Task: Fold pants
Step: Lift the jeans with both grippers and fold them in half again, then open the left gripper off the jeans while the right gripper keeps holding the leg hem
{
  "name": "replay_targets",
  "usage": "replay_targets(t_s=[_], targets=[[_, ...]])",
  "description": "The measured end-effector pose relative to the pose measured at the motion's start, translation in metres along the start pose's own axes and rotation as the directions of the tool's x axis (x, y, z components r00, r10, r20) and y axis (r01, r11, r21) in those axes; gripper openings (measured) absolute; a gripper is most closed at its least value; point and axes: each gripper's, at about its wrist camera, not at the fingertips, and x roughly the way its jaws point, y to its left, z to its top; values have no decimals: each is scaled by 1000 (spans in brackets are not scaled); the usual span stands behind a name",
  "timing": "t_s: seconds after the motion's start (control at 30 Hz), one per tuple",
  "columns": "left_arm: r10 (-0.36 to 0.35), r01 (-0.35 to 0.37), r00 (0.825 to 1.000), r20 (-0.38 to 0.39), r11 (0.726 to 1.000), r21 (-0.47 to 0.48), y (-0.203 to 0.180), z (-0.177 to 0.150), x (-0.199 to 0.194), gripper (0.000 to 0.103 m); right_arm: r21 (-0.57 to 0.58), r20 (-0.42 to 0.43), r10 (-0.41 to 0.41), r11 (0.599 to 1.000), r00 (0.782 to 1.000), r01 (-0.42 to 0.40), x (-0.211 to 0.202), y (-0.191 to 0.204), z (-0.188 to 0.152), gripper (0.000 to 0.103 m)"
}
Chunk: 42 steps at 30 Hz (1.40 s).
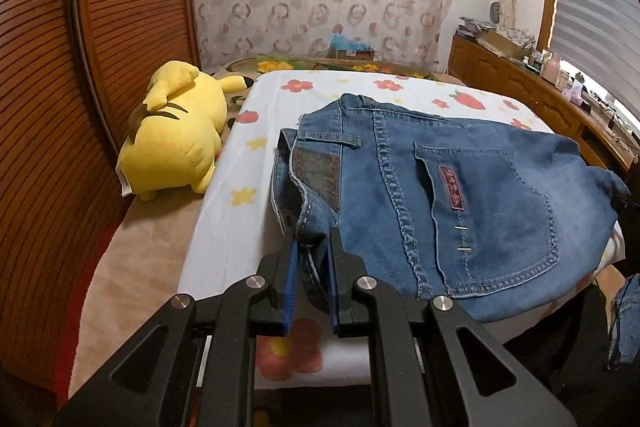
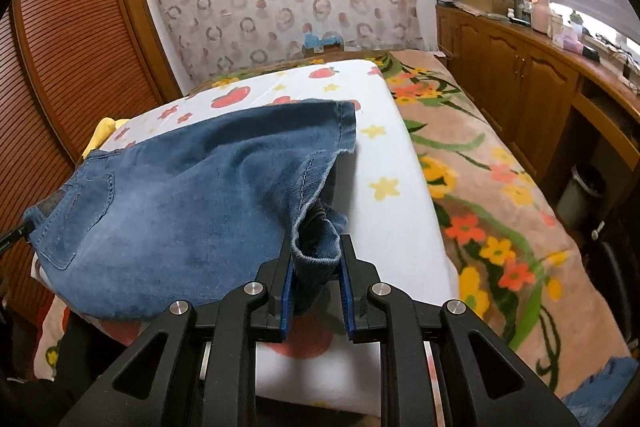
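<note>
Left gripper (image 1: 311,247) fingers clamped on the jeans (image 1: 440,195) waistband, right gripper (image 2: 316,255) fingers pinching bunched denim, both level

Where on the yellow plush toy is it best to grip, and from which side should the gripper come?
Grip the raised ear of the plush, coming from above. The toy lies on its side beside the white pad, close to the wooden door, so the top is the open side; the round body looks too wide for the fingers.
</note>
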Motion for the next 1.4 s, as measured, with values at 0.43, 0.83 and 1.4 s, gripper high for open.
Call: replay_targets(t_s=[0.43, 0.83, 1.4], targets=[[-35, 33, 998, 52, 999, 26, -7, 9, -25, 42, 11, 11, -14, 1000, 1000, 14, -7, 2, -8, 23], [-174, 172, 984, 28, 982, 82, -60, 16, -3, 80, 20, 12, -14, 1000, 1000, 14, -16, -2, -13, 26], [-294, 296, 955, -39, 942, 155, -142, 24, 26, 80, 19, 7, -8, 1000, 1000, 8, -15, -3, -16, 26]])
